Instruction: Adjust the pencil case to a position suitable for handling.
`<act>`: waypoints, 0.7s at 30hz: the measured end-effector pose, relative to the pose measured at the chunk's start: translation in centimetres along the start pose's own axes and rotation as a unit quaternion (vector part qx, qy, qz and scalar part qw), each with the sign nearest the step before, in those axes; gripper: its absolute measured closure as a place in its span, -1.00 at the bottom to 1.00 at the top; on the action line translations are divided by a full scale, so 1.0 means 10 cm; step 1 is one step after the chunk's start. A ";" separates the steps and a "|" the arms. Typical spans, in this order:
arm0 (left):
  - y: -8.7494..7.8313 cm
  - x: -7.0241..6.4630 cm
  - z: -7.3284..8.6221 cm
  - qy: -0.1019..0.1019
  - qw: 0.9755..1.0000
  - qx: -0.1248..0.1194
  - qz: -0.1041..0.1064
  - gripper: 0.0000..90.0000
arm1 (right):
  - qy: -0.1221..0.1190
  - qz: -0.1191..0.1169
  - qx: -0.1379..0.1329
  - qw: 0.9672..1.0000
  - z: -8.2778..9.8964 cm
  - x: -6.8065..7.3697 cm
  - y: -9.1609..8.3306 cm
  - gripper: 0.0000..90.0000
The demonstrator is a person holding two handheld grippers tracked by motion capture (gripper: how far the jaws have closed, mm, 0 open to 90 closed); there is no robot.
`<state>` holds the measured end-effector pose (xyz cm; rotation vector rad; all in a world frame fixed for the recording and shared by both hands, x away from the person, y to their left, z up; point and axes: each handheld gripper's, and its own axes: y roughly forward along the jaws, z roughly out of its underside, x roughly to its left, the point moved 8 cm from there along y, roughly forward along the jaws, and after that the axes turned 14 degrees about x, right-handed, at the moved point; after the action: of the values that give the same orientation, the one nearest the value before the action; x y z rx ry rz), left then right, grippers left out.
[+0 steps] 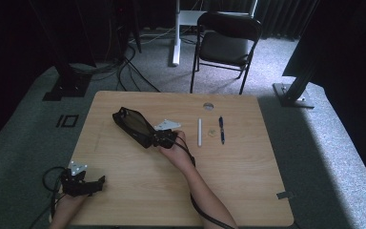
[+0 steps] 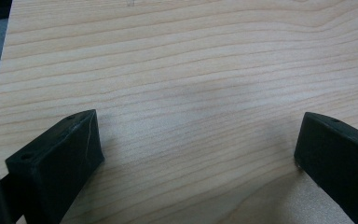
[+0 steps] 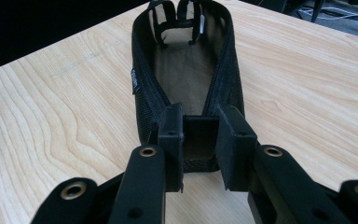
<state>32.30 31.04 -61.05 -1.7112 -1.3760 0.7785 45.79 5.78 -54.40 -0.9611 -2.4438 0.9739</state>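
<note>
Right tongs (image 3: pixel 199 140) pinch the near end wall of the open black fabric pencil case (image 3: pixel 186 70), one pad inside that end, one outside, jaws drawn close together with the mesh edge between them. Same tongs in the high view (image 1: pixel 164 139), hand behind them, cable trailing down the forearm, grey three-cornered plate on top

Case lies on the light wood-grain counter (image 1: pixel 138 191), left of centre, long axis running diagonally up-left from the tongs (image 1: pixel 132 124). Its mouth faces up, tan lining visible, zip edges spread; small loops or straps show at the far end in the right gripper view, can't tell what they are

Left tongs (image 1: pixel 97 181) spread wide, nothing between the jaws, just bare wood under them in the left gripper view (image 2: pixel 196 154). They sit at the near-left corner of the counter, pointing right, well apart from the case

Right of the case, beyond the right hand: a white slim stick-shaped pen (image 1: pixel 199 132) and a dark blue pen (image 1: pixel 221 129), lying roughly parallel and apart, with a small round pale object (image 1: pixel 210 133) between them, too small to identify. A round grey grommet (image 1: pixel 208 106) is set in the counter near its far edge

Black folding chair (image 1: pixel 226 40) stands on the grey carpet behind the counter
</note>
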 end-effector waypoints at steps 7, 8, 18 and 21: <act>0.00 0.00 0.00 0.000 1.000 0.000 0.000 -0.98 | 0.004 -0.005 0.001 1.000 0.12 -0.04 -0.13 0.63; 0.00 0.00 0.00 0.000 1.000 0.000 0.000 -0.98 | 0.004 -0.005 0.000 1.000 0.13 -0.04 -0.14 0.63; 0.00 0.00 0.00 0.000 1.000 0.000 0.000 -0.98 | -0.005 -0.005 0.004 1.000 0.29 -0.05 -0.28 0.63; 0.00 0.00 0.00 0.000 1.000 0.000 0.000 -0.98 | -0.008 -0.006 0.006 1.000 0.34 -0.06 -0.33 0.63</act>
<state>32.30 31.04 -61.05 -1.7114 -1.3763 0.7786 42.91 1.97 -54.51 -0.9378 -2.4518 0.9951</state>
